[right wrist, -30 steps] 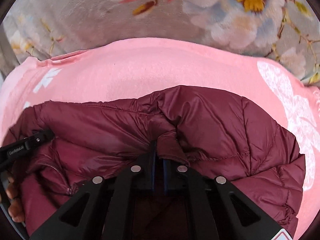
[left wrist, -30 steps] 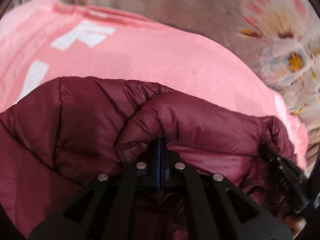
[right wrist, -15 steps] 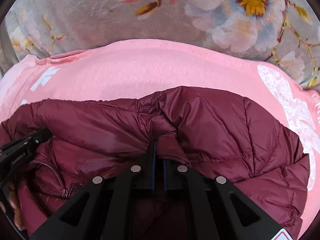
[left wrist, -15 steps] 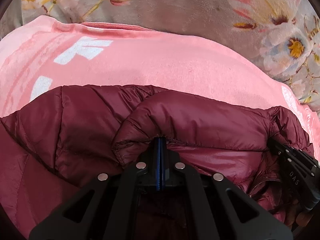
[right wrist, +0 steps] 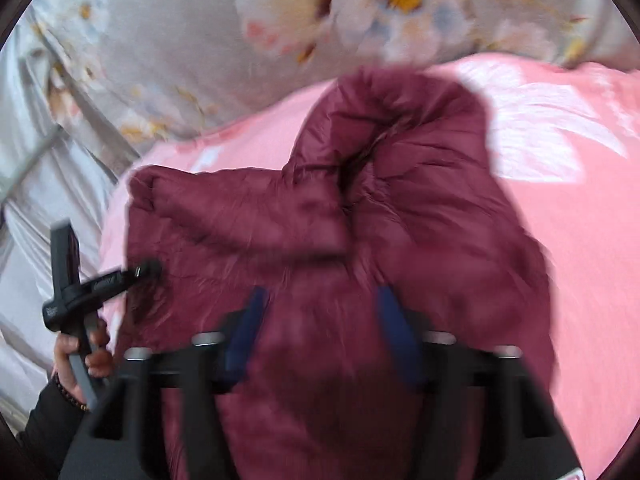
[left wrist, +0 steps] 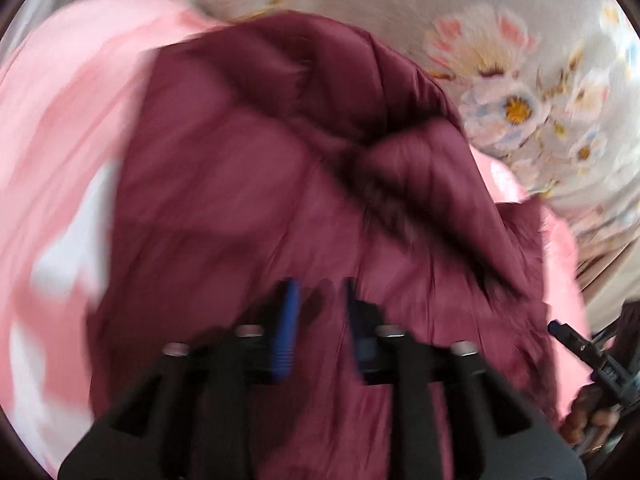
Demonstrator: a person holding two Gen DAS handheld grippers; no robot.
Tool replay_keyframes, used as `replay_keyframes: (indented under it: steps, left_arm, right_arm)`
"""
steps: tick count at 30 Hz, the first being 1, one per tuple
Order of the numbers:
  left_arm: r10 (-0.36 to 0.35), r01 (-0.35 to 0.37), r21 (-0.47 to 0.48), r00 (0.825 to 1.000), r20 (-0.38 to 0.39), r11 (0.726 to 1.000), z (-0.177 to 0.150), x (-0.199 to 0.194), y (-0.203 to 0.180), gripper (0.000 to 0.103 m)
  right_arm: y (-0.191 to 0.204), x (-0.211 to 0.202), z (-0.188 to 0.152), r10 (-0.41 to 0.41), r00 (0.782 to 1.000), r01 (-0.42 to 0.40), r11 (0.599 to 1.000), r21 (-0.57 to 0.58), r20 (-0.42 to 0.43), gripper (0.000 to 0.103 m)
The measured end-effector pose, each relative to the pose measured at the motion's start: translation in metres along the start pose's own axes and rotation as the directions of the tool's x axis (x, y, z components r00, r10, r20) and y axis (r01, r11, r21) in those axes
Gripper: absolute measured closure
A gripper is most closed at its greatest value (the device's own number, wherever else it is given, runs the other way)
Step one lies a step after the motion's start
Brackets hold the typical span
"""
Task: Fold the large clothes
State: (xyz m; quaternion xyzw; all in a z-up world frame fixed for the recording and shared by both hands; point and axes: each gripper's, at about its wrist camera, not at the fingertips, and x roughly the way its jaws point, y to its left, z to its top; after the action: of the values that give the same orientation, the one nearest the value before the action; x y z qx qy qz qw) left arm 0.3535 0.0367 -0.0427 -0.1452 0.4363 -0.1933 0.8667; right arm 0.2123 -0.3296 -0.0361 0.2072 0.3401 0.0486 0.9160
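Observation:
A maroon puffer jacket lies bunched and folded over on a pink cloth; both views are blurred. My left gripper hovers over the jacket's near part, its jaws opening, blue pads apart and pressing nothing. In the right wrist view the same jacket fills the middle. My right gripper is over it, jaws opening wide, with fabric showing in the gap but not pinched. The left gripper shows at the jacket's left edge, held by a hand. The right gripper shows at the right edge.
The pink cloth with white print spreads under and beyond the jacket. Around it lies a grey floral bedsheet, also at the top of the right wrist view. A dark sleeve is at the lower left.
Both grippers were shut on folds of the jacket; both have let go, opened and drawn back fast. The jacket now lies farther ahead on the pink cloth.

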Motion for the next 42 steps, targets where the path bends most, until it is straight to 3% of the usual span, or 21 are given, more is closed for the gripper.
replay_keyframes:
  steps: [1,4,9,12,13,17,23,29,31,35,38,42]
  left_arm:
    - [0.000,0.000,-0.059,1.000,-0.002,0.998,-0.010,-0.009,0.011,0.071]
    - [0.005,-0.004,-0.109,1.000,0.006,0.994,-0.018,-0.022,0.017,0.071]
    - [0.029,-0.026,-0.075,0.999,0.041,0.997,-0.001,-0.037,-0.007,0.071]
    - [0.035,-0.032,-0.054,0.998,0.060,0.998,0.023,-0.032,-0.023,0.071]
    - [0.031,-0.027,-0.055,0.998,0.061,0.998,0.038,-0.026,-0.031,0.071]
    - [-0.036,0.042,-0.099,0.998,0.060,0.994,0.092,0.001,-0.048,0.071]
    - [-0.086,0.090,-0.207,0.996,0.029,0.974,0.153,0.066,-0.062,0.071]
    - [-0.126,0.097,-0.360,0.990,-0.057,0.928,0.160,0.121,-0.028,0.072]
    - [-0.119,0.083,-0.342,0.989,-0.087,0.936,0.153,0.130,-0.020,0.074]
    - [-0.085,0.060,-0.233,0.991,-0.099,0.971,0.141,0.135,-0.025,0.078]
    - [-0.039,0.025,-0.151,0.995,-0.091,0.988,0.136,0.135,-0.035,0.078]
    - [-0.026,0.018,-0.114,0.997,-0.075,0.993,0.132,0.137,-0.039,0.078]
  right_arm:
    - [-0.002,-0.004,-0.005,-0.007,1.000,0.007,1.000,0.010,-0.004,0.043]
    - [-0.001,-0.004,-0.004,-0.054,0.998,0.056,0.997,0.053,-0.033,0.049]
    - [0.025,-0.006,0.014,-0.065,0.998,0.065,0.998,-0.003,0.007,0.050]
    - [0.037,0.014,0.040,-0.095,0.996,0.095,0.995,-0.015,0.003,0.063]
    - [0.036,0.017,0.047,-0.091,0.996,0.091,0.996,-0.006,-0.003,0.067]
    - [0.036,0.056,0.093,-0.044,0.999,0.044,0.994,0.099,0.000,0.067]
    - [0.021,0.120,0.143,0.152,0.988,-0.141,0.931,0.338,-0.007,0.065]
    - [-0.014,0.165,0.144,0.125,0.990,-0.083,0.887,0.454,-0.062,0.065]
    - [-0.032,0.167,0.138,0.093,0.993,-0.052,0.887,0.459,-0.067,0.067]
    - [-0.053,0.171,0.128,0.169,0.984,-0.123,0.858,0.498,-0.049,0.071]
    - [-0.051,0.168,0.125,0.211,0.977,-0.166,0.851,0.499,-0.033,0.063]
    - [-0.037,0.152,0.127,0.248,0.969,-0.208,0.859,0.468,-0.024,0.063]
